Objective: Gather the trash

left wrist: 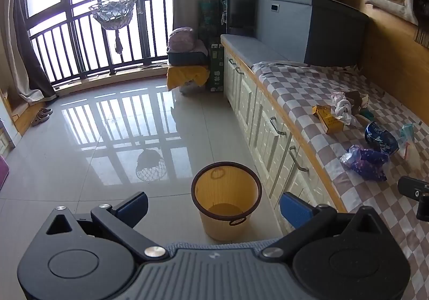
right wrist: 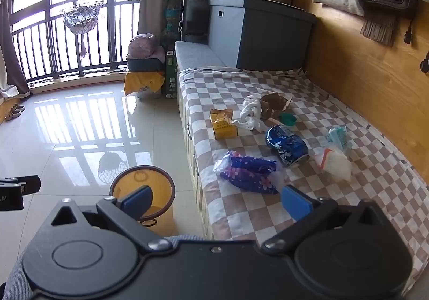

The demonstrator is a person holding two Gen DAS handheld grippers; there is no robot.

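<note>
Yellow bin (left wrist: 226, 199) stands on the floor at lower centre. Trash lies on the checked cloth (right wrist: 335, 101) at right: purple wrapper (right wrist: 249, 172), blue can (right wrist: 287, 143), gold box (right wrist: 222, 123). Left gripper (left wrist: 214, 206) and right gripper (right wrist: 217, 199) are spread wide, empty.

Home living room: balcony railing (left wrist: 88, 40), checkered bench (right wrist: 268, 208), slippers (left wrist: 41, 115).

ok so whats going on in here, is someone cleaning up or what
A person holds a gripper in each hand, apparently about to clear trash. The left gripper and the right gripper are both open and hold nothing. Litter lies on the checkered cloth: a purple wrapper, a crushed blue can and a yellow box. The yellow bin stands on the floor beside the bench, apparently empty.
</note>
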